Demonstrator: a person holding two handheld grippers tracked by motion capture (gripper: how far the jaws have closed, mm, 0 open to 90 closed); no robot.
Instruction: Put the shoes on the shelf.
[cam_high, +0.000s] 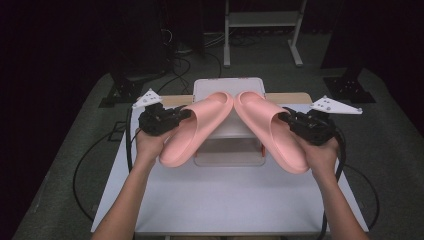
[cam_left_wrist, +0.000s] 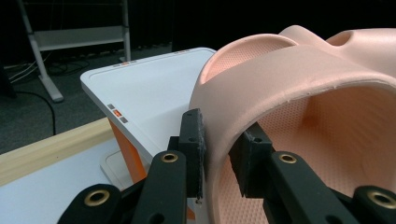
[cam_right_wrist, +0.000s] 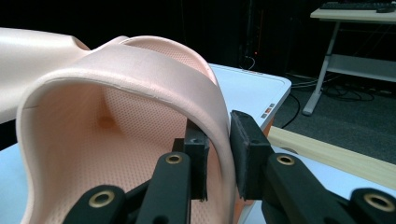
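I hold two pink slide sandals in the air over the table, toes nearly touching. The left sandal (cam_high: 195, 127) is gripped by my left gripper (cam_high: 186, 116), shut on the side of its strap (cam_left_wrist: 280, 65); one pad sits outside the strap, the other inside. The right sandal (cam_high: 270, 130) is gripped the same way by my right gripper (cam_high: 286, 119), shut on its strap (cam_right_wrist: 140, 70). In the left gripper view the left gripper (cam_left_wrist: 219, 156) pinches the strap wall. In the right gripper view the right gripper (cam_right_wrist: 219, 156) does likewise.
A white box-like stand (cam_high: 229, 87) with orange sides (cam_left_wrist: 128, 149) sits under the sandals at the table's back centre. A wooden strip (cam_high: 295, 97) runs along the far table edge. Cables trail on the dark floor; a metal frame (cam_high: 262, 20) stands behind.
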